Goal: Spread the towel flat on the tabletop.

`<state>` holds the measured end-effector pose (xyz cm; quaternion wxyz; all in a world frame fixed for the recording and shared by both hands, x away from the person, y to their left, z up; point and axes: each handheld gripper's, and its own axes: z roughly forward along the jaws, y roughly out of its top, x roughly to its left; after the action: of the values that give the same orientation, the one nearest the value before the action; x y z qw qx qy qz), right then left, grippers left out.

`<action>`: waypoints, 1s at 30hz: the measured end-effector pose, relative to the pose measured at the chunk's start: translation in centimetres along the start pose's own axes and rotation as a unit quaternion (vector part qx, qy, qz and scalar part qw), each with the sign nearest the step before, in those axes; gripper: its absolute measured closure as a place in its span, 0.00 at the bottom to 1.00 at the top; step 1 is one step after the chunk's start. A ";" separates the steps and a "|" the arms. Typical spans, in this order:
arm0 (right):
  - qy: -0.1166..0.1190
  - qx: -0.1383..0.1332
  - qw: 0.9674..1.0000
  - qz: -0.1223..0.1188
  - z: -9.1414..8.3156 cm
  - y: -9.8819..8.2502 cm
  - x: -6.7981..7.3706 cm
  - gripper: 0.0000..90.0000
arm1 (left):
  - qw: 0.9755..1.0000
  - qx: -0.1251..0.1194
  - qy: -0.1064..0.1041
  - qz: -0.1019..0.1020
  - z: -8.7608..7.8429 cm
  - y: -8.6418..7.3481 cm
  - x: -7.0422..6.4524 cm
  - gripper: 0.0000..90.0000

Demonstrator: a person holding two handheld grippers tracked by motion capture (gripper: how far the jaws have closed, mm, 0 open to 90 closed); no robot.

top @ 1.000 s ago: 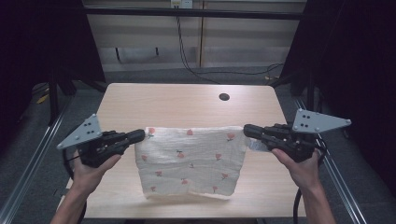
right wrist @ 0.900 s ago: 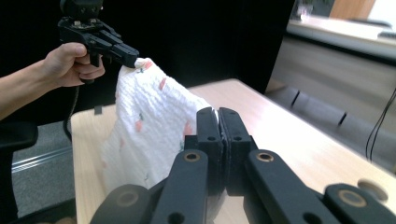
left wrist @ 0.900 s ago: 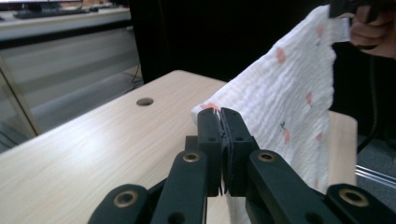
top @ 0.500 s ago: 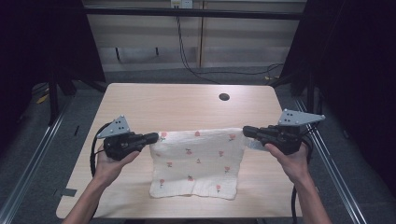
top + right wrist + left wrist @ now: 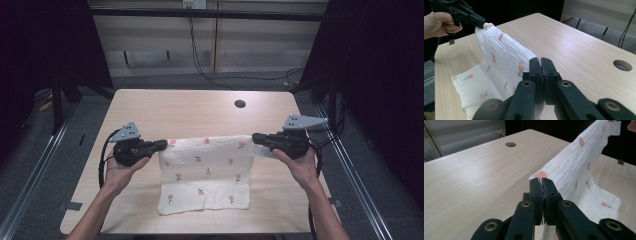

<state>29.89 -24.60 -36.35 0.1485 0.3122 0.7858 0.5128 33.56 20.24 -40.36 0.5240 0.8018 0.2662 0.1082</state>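
High view shows the left gripper (image 5: pixel 162 145) and right gripper (image 5: pixel 256 137) each clamped on a top corner of the unlettered, flower-printed white cloth (image 5: pixel 207 172) over the table (image 5: pixel 200 112).

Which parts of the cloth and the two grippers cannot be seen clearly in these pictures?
- Cloth corner in the left gripper: left gripper view, hidden between the shut jaws.
- Corner in the right gripper: right gripper view, likewise hidden by the jaws.
- Cloth's near end: both gripper views, cut off by the bottom edge.
- Small flower print: high view, too small to read.
- Table under the cloth: covered.
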 end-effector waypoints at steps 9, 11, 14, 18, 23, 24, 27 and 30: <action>-0.011 0.014 1.000 0.020 1.4 -1.1 -1.8 0.98 | 1.000 0.023 -0.006 -0.014 1.9 -0.5 1.2 0.97; -0.010 0.016 0.999 0.026 1.8 -1.3 -2.2 0.98 | 0.999 0.020 -0.002 -0.026 2.2 -0.6 1.7 0.97; -0.015 0.023 0.999 0.034 2.6 -1.5 -2.8 0.98 | 0.999 0.027 0.003 -0.029 2.9 -0.7 2.1 0.97; -0.020 0.033 0.999 0.037 3.7 -1.9 -3.6 0.98 | 0.999 0.026 0.008 -0.026 3.6 -0.9 2.1 0.97; -0.030 0.043 0.998 0.044 4.8 -2.6 -4.6 0.98 | 0.999 0.039 0.025 -0.020 4.6 -0.8 2.7 0.97; -0.032 0.046 0.997 0.044 5.1 -2.7 -4.8 0.98 | 0.999 0.042 0.028 -0.017 4.8 -0.9 3.0 0.97; -0.036 0.056 0.997 0.047 5.9 -3.1 -5.3 0.98 | 0.998 0.055 0.025 -0.025 5.8 -1.3 3.5 0.97; -0.041 0.064 0.996 0.055 7.0 -3.5 -5.7 0.98 | 0.997 0.071 0.030 -0.030 6.8 -1.6 3.9 0.96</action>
<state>36.90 -24.27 -42.94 0.1316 0.3843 0.7920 0.4559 39.40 17.53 -45.15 0.4606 0.8252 0.3122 0.0971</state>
